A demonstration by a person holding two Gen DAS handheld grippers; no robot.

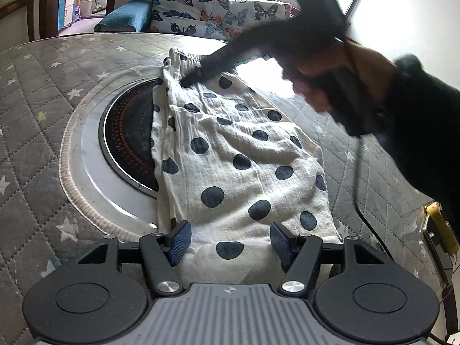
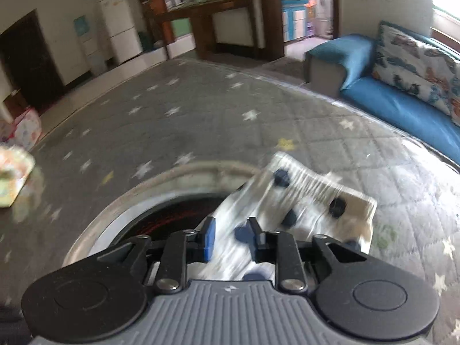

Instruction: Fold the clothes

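Observation:
A white garment with dark polka dots (image 1: 235, 155) lies spread lengthwise on a grey star-patterned quilted table cover (image 1: 34, 109). My left gripper (image 1: 227, 243) is open, its blue pads on either side of the garment's near hem. My right gripper (image 1: 189, 82) shows in the left wrist view as a blurred dark shape touching the garment's far end near the gathered waistband. In the right wrist view the right gripper (image 2: 234, 237) is partly open over the blurred waistband end of the garment (image 2: 304, 198), with cloth between the fingers.
A round black heater plate with a metal ring (image 1: 126, 143) is set in the table, partly under the garment's left edge; it also shows in the right wrist view (image 2: 161, 215). A phone (image 1: 437, 233) lies at the right edge. A blue sofa with butterfly cushions (image 1: 212, 14) stands behind.

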